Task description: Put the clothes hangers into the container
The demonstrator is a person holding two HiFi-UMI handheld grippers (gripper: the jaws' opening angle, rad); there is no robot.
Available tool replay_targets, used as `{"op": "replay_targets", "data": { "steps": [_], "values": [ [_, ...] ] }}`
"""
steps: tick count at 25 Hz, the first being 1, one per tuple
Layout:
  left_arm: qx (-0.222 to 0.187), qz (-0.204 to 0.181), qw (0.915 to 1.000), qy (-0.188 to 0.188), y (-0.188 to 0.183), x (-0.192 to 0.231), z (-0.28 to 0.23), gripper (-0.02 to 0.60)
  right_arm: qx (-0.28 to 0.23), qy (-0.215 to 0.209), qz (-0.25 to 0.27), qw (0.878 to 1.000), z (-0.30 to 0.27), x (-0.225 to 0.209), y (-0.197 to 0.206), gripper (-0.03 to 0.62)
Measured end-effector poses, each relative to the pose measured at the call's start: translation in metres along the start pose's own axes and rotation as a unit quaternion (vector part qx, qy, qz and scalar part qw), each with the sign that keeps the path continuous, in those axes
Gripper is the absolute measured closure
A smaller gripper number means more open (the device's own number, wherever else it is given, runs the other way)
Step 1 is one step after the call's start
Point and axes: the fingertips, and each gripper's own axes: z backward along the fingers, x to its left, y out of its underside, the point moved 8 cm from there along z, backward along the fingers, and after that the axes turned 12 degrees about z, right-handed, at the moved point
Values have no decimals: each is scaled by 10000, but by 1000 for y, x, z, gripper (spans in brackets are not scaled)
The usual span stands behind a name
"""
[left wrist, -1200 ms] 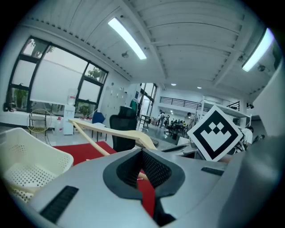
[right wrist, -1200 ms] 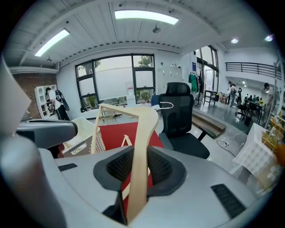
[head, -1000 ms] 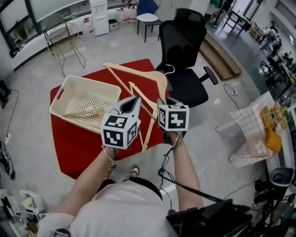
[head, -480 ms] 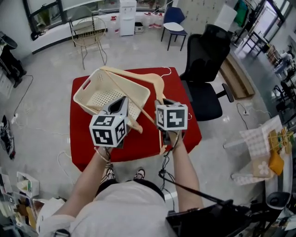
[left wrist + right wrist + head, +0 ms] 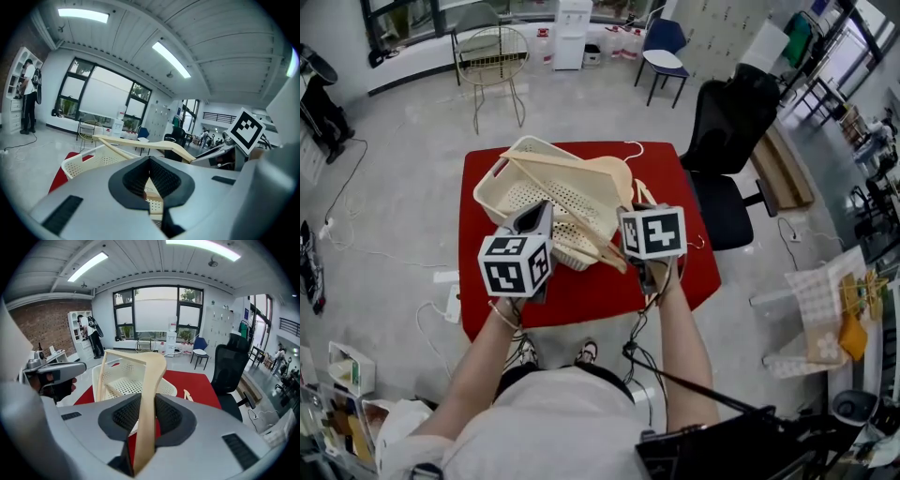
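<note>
The right gripper point(image 5: 146, 401) is clenched on one arm of the wooden clothes hanger point(image 5: 157, 366), which juts ahead of it over the cream perforated basket point(image 5: 168, 389), while the left gripper point(image 5: 150, 159) alongside is closed and empty; light, rigid and smooth, the hanger probably handles best gripped mid-arm.

Both arms extended; right tool point(image 5: 146, 413) clamped, left tool point(image 5: 150, 177) closed

The person wears a pale short-sleeved shirt point(image 5: 546, 424), and the grey left gripper point(image 5: 151, 182) and right gripper point(image 5: 143, 423) carry black-and-white marker cubes point(image 5: 516, 265) and black ribbed pads point(image 5: 123, 416).
</note>
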Motion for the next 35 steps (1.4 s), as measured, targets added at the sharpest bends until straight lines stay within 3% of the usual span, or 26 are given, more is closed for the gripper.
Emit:
{"op": "replay_targets", "data": {
  "steps": [13,17,24,31,35],
  "values": [
    [358,65,9993,0,5,50,3,581,752,-407,238,9961,-39,51,-20,494],
    [452,75,9989,11,5,64,1,581,1093,-18,224,9938,-44,43,-14,494],
    [606,139,9980,72,12,70,-10,581,1629,-212,654,9843,-62,57,-11,494],
    [614,160,9980,25,11,69,-17,581,1423,-657,480,9865,-73,59,-13,490],
    [613,177,9980,-19,12,74,-15,581,1448,-686,492,9858,-77,62,-14,490]
  ]
}}
